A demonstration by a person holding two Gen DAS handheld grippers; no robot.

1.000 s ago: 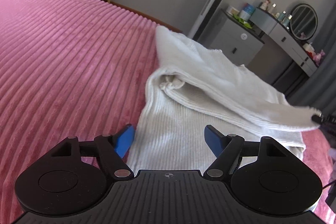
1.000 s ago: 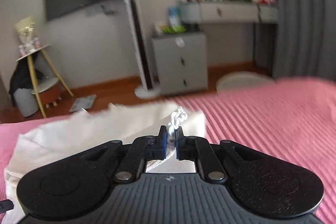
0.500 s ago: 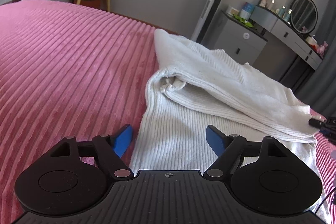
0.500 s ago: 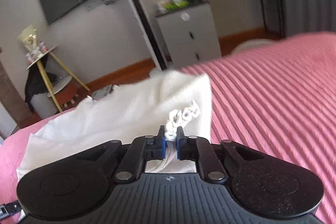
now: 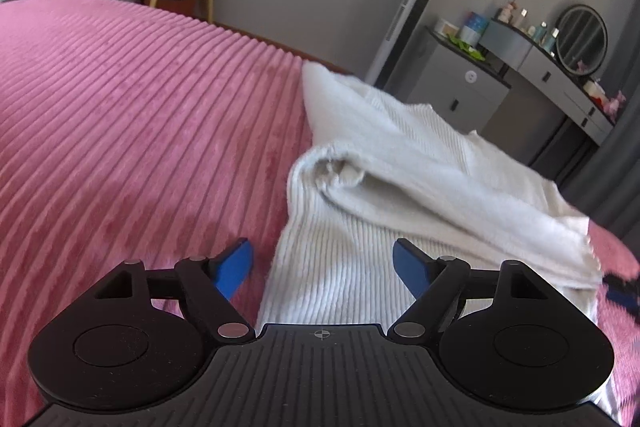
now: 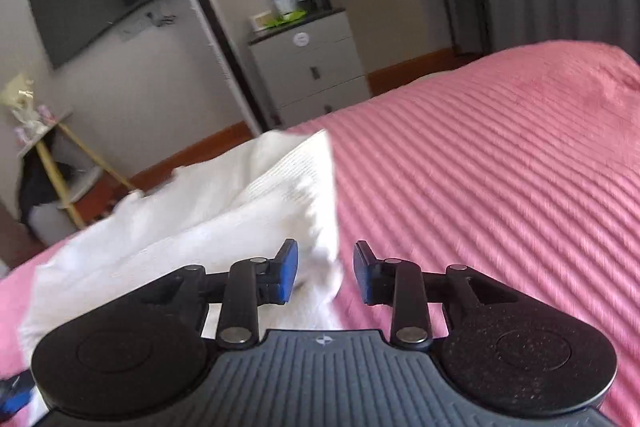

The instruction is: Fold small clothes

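R gripper [image 6: 325, 277], jaws just part-opened, nothing gripped, white garment [image 5: 400, 195] edge between them on bed [image 5: 140, 115]; L gripper [image 5: 322, 267] jaws wide, empty, garment ahead: back off straight w/o snagging fold.

A bed spread with a pink, thickly ribbed plush cover [image 5: 132, 115] carries one thing only, a white ribbed knit garment [image 5: 360, 251], lying partly folded with one thick layer turned over its flat lower panel, near the cover's far edge, pink ridges bare on both sides of it.
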